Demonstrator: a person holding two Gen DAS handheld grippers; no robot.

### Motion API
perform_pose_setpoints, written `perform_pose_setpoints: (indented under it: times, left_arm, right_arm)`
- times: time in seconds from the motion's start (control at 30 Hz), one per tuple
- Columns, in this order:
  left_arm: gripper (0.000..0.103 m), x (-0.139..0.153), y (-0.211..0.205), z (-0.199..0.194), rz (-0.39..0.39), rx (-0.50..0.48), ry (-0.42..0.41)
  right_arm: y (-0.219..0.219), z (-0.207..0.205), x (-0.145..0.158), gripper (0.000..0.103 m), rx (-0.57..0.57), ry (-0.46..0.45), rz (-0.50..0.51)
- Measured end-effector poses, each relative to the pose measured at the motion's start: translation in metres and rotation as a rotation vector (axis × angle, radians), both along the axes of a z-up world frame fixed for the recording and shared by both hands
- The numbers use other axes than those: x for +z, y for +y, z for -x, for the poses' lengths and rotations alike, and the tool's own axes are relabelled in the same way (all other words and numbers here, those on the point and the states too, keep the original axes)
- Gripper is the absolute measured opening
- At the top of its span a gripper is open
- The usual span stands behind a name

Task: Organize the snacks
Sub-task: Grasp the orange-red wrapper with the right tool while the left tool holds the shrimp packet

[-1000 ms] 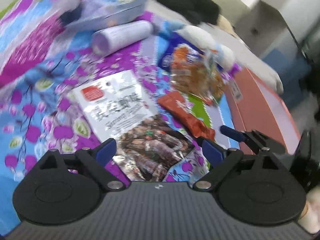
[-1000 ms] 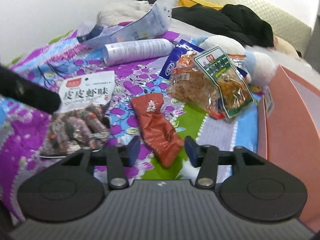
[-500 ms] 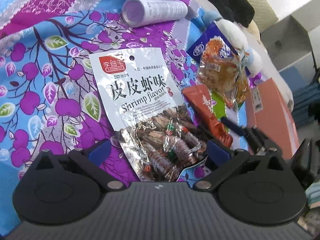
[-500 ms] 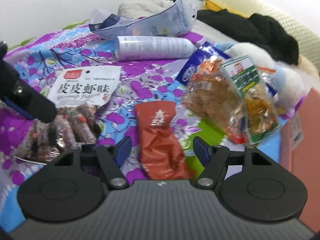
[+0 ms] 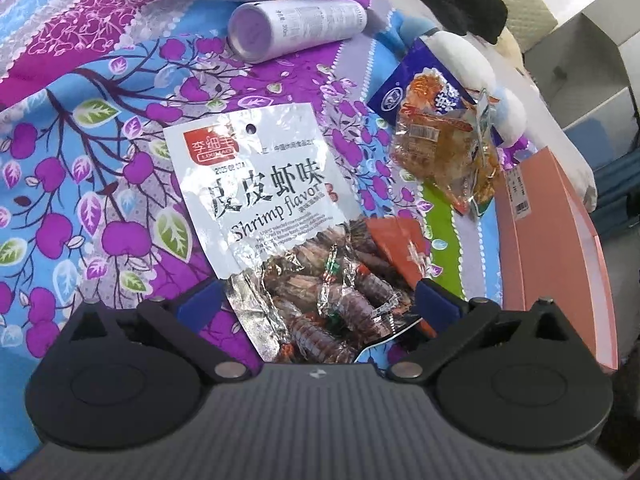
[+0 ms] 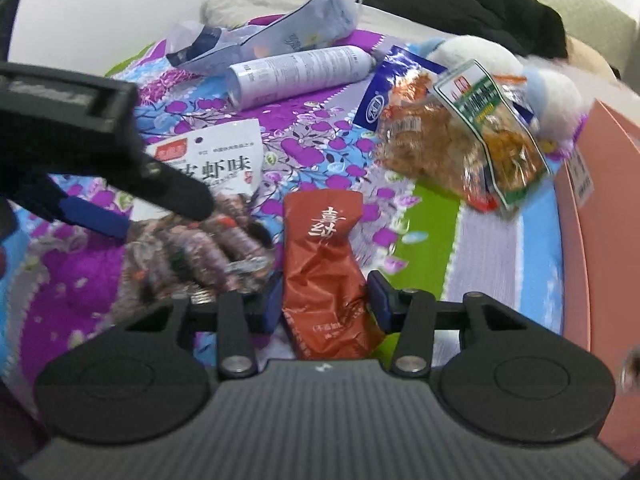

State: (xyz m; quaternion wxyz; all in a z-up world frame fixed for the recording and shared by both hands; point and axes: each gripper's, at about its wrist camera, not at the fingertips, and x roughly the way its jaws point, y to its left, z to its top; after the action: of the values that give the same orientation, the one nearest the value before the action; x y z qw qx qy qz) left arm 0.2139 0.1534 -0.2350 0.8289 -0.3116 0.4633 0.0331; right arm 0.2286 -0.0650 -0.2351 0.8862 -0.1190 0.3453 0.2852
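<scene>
A white shrimp-flavor snack bag (image 5: 276,216) lies on the floral bedspread; its clear lower end sits between the wide-open fingers of my left gripper (image 5: 316,304). It also shows in the right wrist view (image 6: 216,200), partly behind the left gripper's finger (image 6: 176,192). A red snack pouch (image 6: 324,268) lies between the fingers of my right gripper (image 6: 324,300), whose blue pads stand close to its sides without visibly pinching it. The pouch also shows in the left wrist view (image 5: 400,248). A clear bag of orange snacks (image 6: 452,144) lies farther back right.
A white spray can (image 5: 296,28) lies on its side at the back, with an opened grey-blue package (image 6: 280,28) behind it. A blue snack bag (image 5: 416,92) lies under the orange one. A pink box (image 5: 556,240) stands at the right. Black clothing (image 6: 460,0) and a plush toy (image 6: 500,64) lie beyond.
Both grippers have moved forward and down. The left now straddles the shrimp bag's lower end. The right gripper's fingers have narrowed around the red pouch.
</scene>
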Motion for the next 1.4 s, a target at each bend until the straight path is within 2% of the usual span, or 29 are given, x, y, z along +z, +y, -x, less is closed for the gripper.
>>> perform_pose_setpoints:
  times: [0.17, 0.33, 0.57, 0.83, 1.13, 1.23, 1.4]
  left_arm:
    - [0.103, 0.002, -0.005, 0.0, -0.021, -0.023, 0.003]
    - [0.103, 0.003, -0.011, -0.002, -0.064, -0.039, 0.003]
    - [0.103, -0.001, -0.025, -0.008, -0.14, -0.06, 0.032]
    - [0.103, -0.004, -0.049, -0.021, -0.255, -0.131, 0.04]
    - [0.103, -0.012, -0.054, -0.038, -0.323, -0.071, 0.084]
    - [0.103, -0.013, -0.05, -0.038, -0.322, -0.046, 0.096]
    - [0.093, -0.014, -0.047, -0.027, -0.325, -0.049, 0.08]
  right_arm:
    - [-0.006, 0.024, 0.002, 0.048, -0.033, 0.034, -0.031]
    - [-0.013, 0.034, 0.01, 0.048, -0.046, 0.024, -0.045]
    - [-0.031, 0.035, 0.015, 0.046, -0.137, -0.039, -0.002]
    - [-0.039, 0.029, 0.005, 0.046, -0.146, -0.03, 0.025]
    - [-0.036, 0.028, -0.008, 0.046, -0.125, -0.028, 0.052]
    - [-0.035, 0.025, -0.01, 0.048, -0.13, -0.033, 0.043]
    - [-0.036, 0.02, -0.015, 0.05, -0.133, -0.032, 0.021]
